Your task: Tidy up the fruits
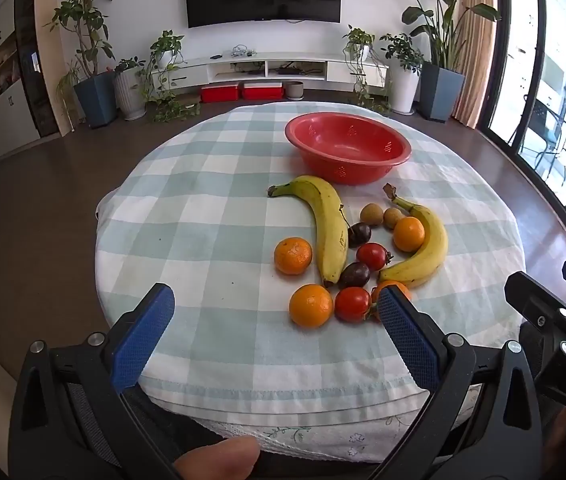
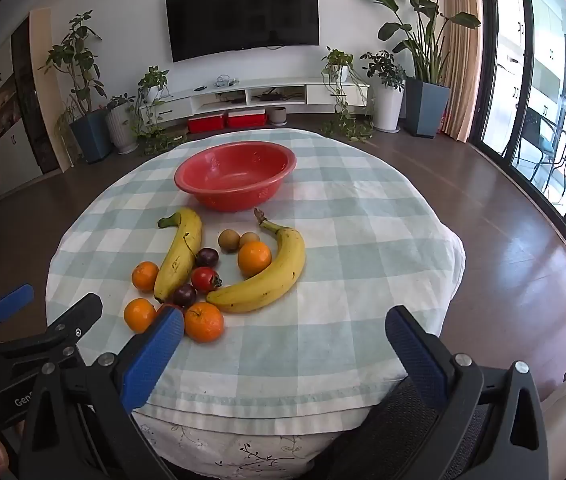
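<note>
We are in a home living room: a black wall-mounted television (image 2: pixel 243 14) hangs above a long white media console (image 2: pixel 259 96), flanked by potted green houseplants (image 2: pixel 423 60).

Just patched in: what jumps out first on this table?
The empty red bowl at the far side of the checked tablecloth. In front of it, a loose cluster of fruit framed by two bananas, with oranges and tomatoes between.

- Round table (image 2: pixel 363 240), covered by a green-and-white checked cloth (image 1: pixel 203 208).
- Red bowl (image 2: pixel 235 174) at 12 o'clock.
- Two bananas (image 2: pixel 179 254), oranges (image 2: pixel 254 258), tomatoes (image 2: pixel 205 279) and plums (image 2: pixel 207 257) clustered near centre, toward 7 o'clock.
</note>
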